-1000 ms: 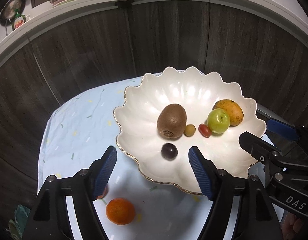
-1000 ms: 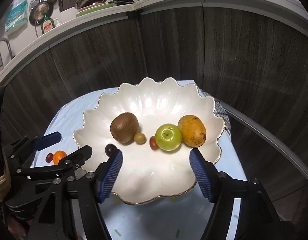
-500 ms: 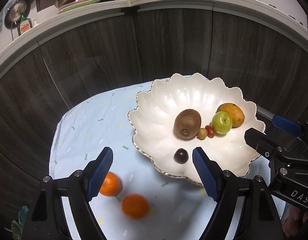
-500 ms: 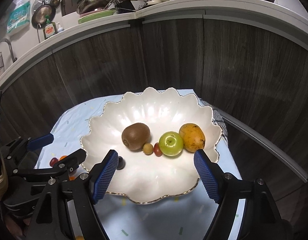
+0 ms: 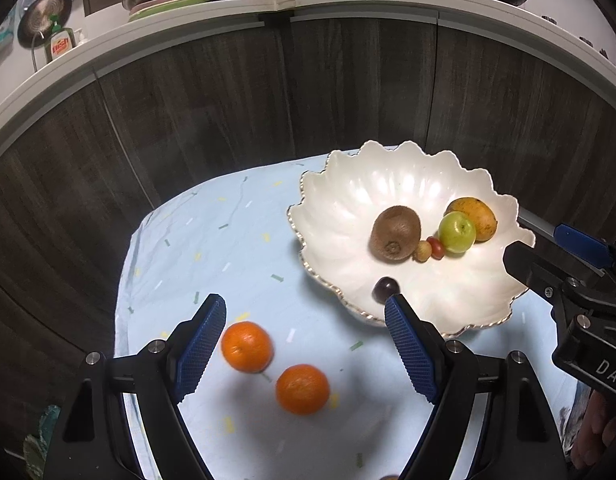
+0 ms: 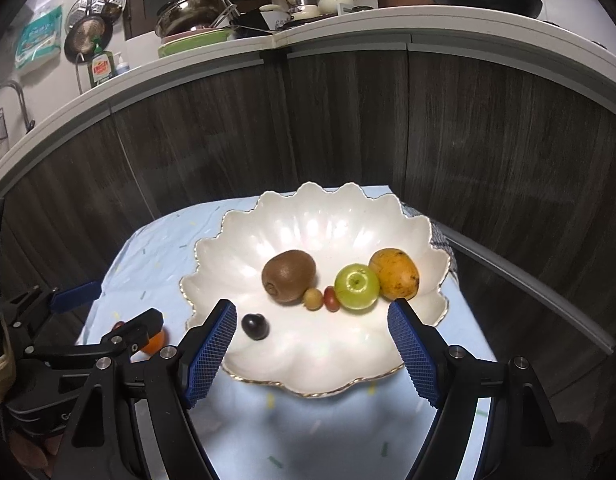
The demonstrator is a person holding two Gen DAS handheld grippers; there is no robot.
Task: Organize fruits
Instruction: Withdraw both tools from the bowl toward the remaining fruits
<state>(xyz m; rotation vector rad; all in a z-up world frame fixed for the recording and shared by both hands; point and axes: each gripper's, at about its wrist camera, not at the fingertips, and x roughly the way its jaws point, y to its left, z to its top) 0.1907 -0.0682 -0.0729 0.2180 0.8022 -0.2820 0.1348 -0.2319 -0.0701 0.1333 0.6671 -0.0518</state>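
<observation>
We see only part of some things. In the right wrist view one orange (image 6: 155, 343) is mostly hidden behind the left gripper (image 6: 108, 314), and a small dark red fruit (image 6: 118, 325) beside it shows only as a sliver; we cannot tell what it is. At the bottom edge of the left wrist view a brown round shape (image 5: 389, 477) is cut off and unreadable. The near orange (image 5: 303, 389) and the far orange (image 5: 247, 346) in that view are a little blurred. A dark cherry (image 5: 385, 289) lies in the scalloped white bowl (image 5: 388, 176), partly covered by the left gripper's right finger.

The left gripper (image 5: 305, 344) has its fingers (image 5: 200, 344) apart with nothing between the pads; both oranges lie on the light blue cloth (image 5: 212, 240) of the bench below and between them, untouched. The right gripper (image 6: 311, 350) also has its fingers (image 6: 210, 350) apart and empty, hovering over the bowl's near rim.

In the bowl, a kiwi (image 6: 289, 276), a small yellowish fruit (image 6: 313, 298), a small red fruit (image 6: 331, 298), a green apple (image 6: 357, 286) and a mango (image 6: 394, 273) lie in a touching row.

Compared with a second ago, both grippers have drawn back from the bowl: it looks smaller and farther in both views, and the left wrist view now shows two whole oranges where one showed before. Both pairs of fingers stand slightly wider. The fruit in the bowl has kept its arrangement.
</observation>
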